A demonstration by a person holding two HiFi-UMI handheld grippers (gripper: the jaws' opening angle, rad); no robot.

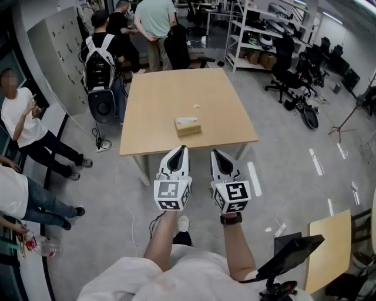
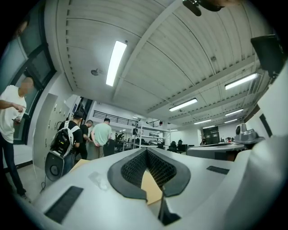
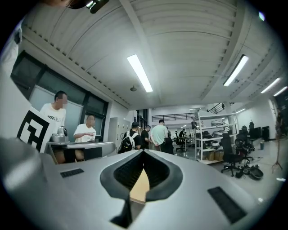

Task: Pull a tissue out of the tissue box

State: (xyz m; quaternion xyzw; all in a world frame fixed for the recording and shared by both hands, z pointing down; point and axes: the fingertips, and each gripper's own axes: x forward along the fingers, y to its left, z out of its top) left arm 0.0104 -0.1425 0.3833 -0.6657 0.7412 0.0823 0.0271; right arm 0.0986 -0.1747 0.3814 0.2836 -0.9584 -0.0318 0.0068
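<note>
Looking down from the head camera, I am holding the left gripper (image 1: 183, 149) and the right gripper (image 1: 214, 152) side by side in front of me, each with its marker cube facing up at me. Both are pointing toward a pale wooden surface (image 1: 158, 100) that is standing on the grey floor (image 1: 282, 164).

The tissue box (image 1: 188, 127), tan and low, is sitting on that surface, toward its near edge and roughly in line with the gap between my two grippers. A white tissue (image 1: 187, 120) is showing at its top. A small white scrap (image 1: 196, 106) is lying on the surface just beyond the box. Neither gripper is touching the box; both are hanging short of it.

In the left gripper view, the dark ribbed fingers (image 2: 130, 173) are clenched, their tips meeting, with nothing caught between them. In the right gripper view, the fingers (image 3: 157, 173) are clenched the same way and are also gripping nothing.

Past the far edge of the surface, several people (image 1: 154, 17) are standing together with their backs to me. Metal shelving (image 1: 264, 29) is lining the room beyond, to the right.
</note>
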